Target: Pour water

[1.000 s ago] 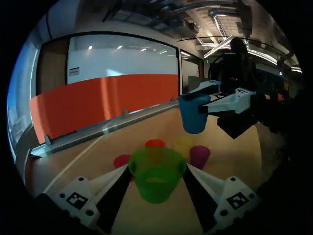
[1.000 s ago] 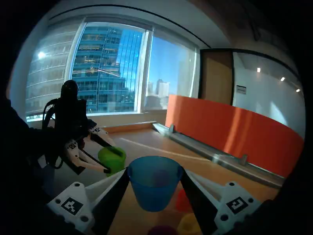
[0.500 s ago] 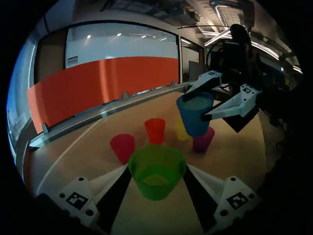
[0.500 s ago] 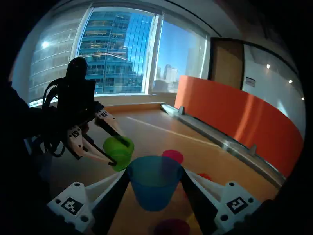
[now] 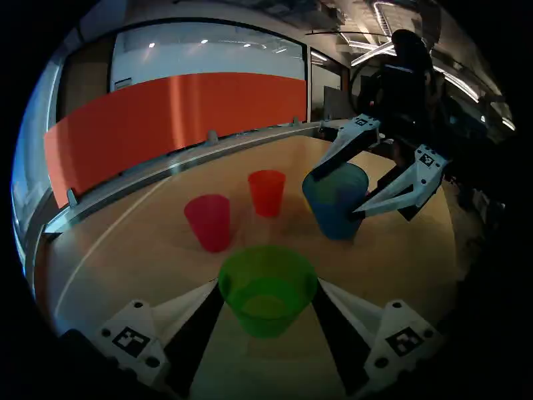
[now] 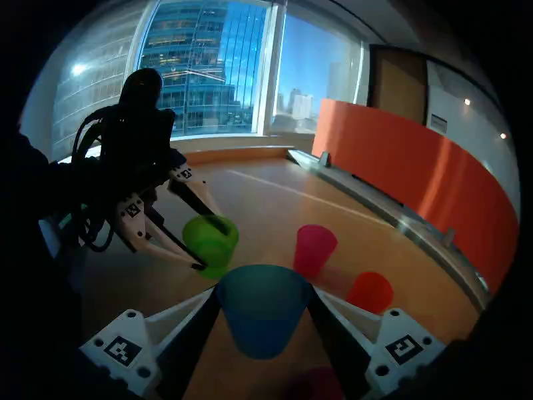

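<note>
Left hand-held gripper (image 5: pixel 266 288) clamps green cup (image 5: pixel 268 300), right hand-held gripper (image 6: pixel 263 297) clamps blue cup (image 6: pixel 263 323) — pink cup (image 5: pixel 208 223) (upright) stands ahead of both.

No legible text (the wall sign (image 5: pixel 122 84) too blurred)

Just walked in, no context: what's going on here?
Two handheld grippers are at work. The left gripper is shut on a green cup, the right gripper on a blue cup, over a wooden table where a pink cup and an orange cup stand. No stream of water is visible.
</note>
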